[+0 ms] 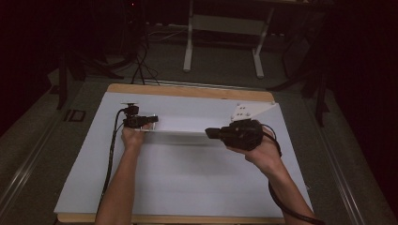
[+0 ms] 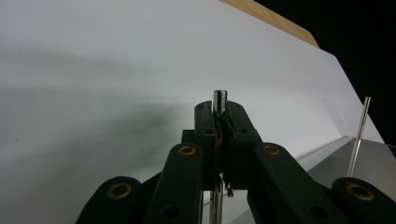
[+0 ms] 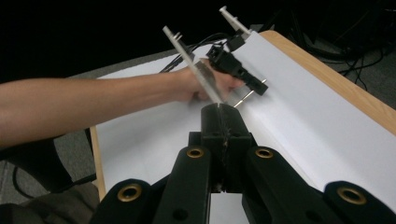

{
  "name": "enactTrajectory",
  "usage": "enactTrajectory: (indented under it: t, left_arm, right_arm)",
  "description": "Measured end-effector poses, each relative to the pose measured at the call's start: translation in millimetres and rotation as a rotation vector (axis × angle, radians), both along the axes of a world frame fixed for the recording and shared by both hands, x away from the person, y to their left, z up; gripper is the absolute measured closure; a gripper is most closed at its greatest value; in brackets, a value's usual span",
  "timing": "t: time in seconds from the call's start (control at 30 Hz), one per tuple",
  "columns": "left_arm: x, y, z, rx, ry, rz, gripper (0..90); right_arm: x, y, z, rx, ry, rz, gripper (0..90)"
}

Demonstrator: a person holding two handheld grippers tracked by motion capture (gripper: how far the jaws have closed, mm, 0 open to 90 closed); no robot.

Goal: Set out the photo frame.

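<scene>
A thin pale strip [image 1: 178, 132] spans level between my two grippers above the white-covered table [image 1: 187, 183]. My left gripper [image 1: 156, 119] points right and is shut on the strip's left end. In the left gripper view the jaws [image 2: 219, 112] pinch a thin metallic edge [image 2: 219, 97]. My right gripper [image 1: 208, 133] points left and meets the strip's right end. In the right gripper view the jaws [image 3: 219, 112] are pressed together, and the strip [image 3: 194, 63] runs from their tips to the other hand and left gripper [image 3: 257, 86].
A white sheet covers the wooden tabletop, whose far edge [image 1: 187, 90] stays bare. Cables trail from both grippers along the forearms. Beyond the table stand a white desk frame [image 1: 187, 47], floor cables [image 1: 141, 65] and dark surroundings.
</scene>
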State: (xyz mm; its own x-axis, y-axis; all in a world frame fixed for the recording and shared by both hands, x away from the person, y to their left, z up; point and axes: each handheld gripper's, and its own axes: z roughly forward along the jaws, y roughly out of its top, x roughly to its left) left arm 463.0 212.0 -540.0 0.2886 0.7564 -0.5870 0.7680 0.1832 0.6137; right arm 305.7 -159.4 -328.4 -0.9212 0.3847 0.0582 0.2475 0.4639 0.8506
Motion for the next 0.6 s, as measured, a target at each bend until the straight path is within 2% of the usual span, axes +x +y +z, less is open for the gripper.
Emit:
enactTrajectory:
  t: [0.17, 0.2, 0.27, 0.3, 0.37, 0.4, 0.43, 0.53, 0.6]
  left_arm:
    - [0.2, 0.0, -0.2, -0.002, 0.002, 0.001, 86.0]
    - [0.6, 0.2, -0.6, -0.009, 0.004, 0.003, 85.9]
    - [0.6, 0.4, -0.8, -0.012, 0.004, 0.002, 85.9]
    - [0.5, 0.6, -1.2, -0.018, 0.004, 0.003, 85.9]
    - [0.6, 0.8, -1.3, -0.02, 0.003, 0.001, 85.9]
    - [0.5, 1.1, -1.4, -0.021, 0.003, -0.001, 85.8]
    - [0.4, 1.2, -1.3, -0.019, 0.001, -0.003, 85.8]
    - [-0.1, 0.7, -0.5, -0.01, -0.002, -0.004, 85.8]
    - [0.2, 0.8, -0.6, -0.012, 0.001, -0.003, 85.7]
  right_arm:
    - [-6.6, 11.2, -14.2, -0.026, -0.01, 0.01, 90.0]
    - [-8.0, 17.8, -24.9, -0.054, -0.029, -0.009, 90.0]
    - [-7.6, 19.4, -28.1, -0.058, -0.034, -0.008, 90.0]
    - [-5.2, 23.5, -36.7, -0.069, -0.046, -0.032, 90.0]
    - [-3.8, 26.0, -41.4, -0.095, -0.076, -0.071, 90.0]
    - [-3.0, 26.4, -43.1, -0.087, -0.075, -0.08, 90.0]
    - [-2.4, 26.9, -44.3, -0.094, -0.093, -0.103, 90.0]
    - [0.3, 25.9, -45.4, -0.069, -0.082, -0.112, 90.0]
    - [-0.1, 26.6, -44.9, -0.073, -0.096, -0.122, 90.0]
